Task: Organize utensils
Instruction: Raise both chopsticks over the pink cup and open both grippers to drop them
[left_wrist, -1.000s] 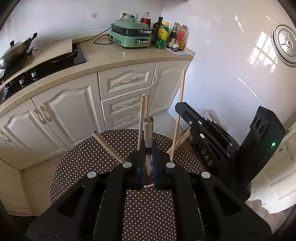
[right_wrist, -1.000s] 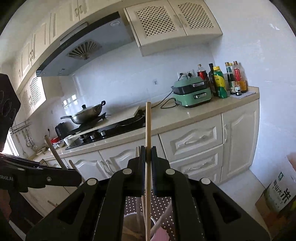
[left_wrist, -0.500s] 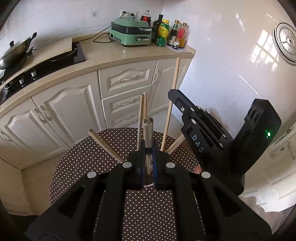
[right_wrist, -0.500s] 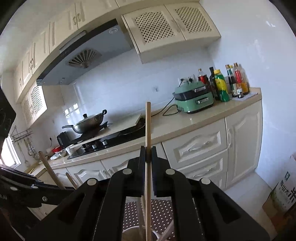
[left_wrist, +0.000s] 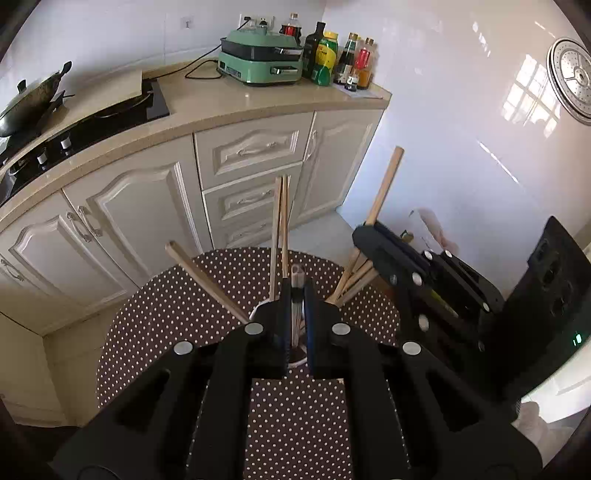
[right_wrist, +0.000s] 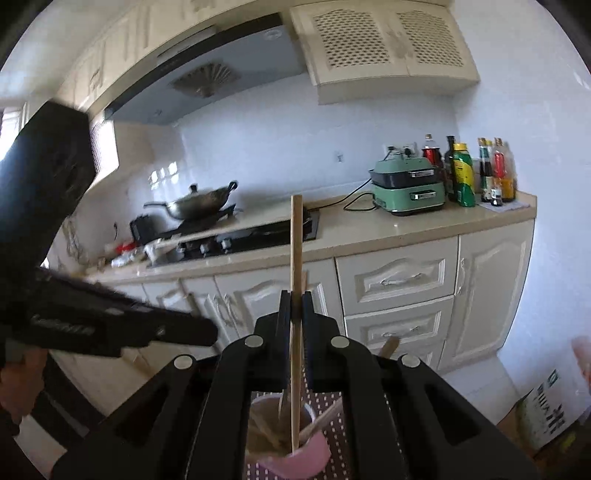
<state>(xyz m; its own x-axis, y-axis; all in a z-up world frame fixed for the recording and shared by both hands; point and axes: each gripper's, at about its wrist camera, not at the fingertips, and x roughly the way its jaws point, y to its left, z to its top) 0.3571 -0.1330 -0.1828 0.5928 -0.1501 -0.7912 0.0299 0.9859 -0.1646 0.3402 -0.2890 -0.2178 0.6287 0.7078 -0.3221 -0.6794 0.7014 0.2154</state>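
The right tool is clamped on a long pale wooden chopstick, held nearly upright with its lower end inside the pink round cup, where other wooden sticks lean. The cup stands on the round worktop with a brown white-dotted cloth. The left tool is pinched narrow on the cup's rim, which shows between its pads (most of the cup is hidden behind it). In the left wrist view, chopsticks fan out from the cup, and the right tool grips one beside them.
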